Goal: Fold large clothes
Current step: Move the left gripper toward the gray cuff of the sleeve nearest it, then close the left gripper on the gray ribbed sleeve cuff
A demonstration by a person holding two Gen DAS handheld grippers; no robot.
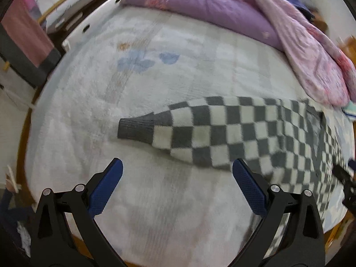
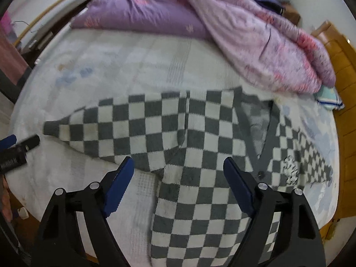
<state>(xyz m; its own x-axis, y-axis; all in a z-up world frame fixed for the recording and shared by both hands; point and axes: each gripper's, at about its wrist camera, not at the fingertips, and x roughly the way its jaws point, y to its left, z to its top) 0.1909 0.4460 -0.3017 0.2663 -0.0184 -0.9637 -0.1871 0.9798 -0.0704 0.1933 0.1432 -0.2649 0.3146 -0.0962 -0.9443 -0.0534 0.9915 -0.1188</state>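
A grey-and-white checkered cardigan (image 2: pixel 200 138) lies spread flat on the bed, front up, V-neck toward the right. Its left sleeve (image 1: pixel 200 131) stretches out to the left and ends in a dark grey ribbed cuff (image 1: pixel 135 129). My left gripper (image 1: pixel 178 173) is open and empty, above the bed sheet just in front of that sleeve. My right gripper (image 2: pixel 178 169) is open and empty, hovering over the cardigan's body near the armpit. The left gripper also shows at the left edge of the right wrist view (image 2: pixel 15 149).
The bed has a pale patterned sheet (image 1: pixel 155 71). A purple and pink quilt (image 2: pixel 244 29) is heaped along the far side. A small folded striped cloth (image 2: pixel 329 98) lies at the right. A wooden bed frame (image 2: pixel 342 89) borders the right edge.
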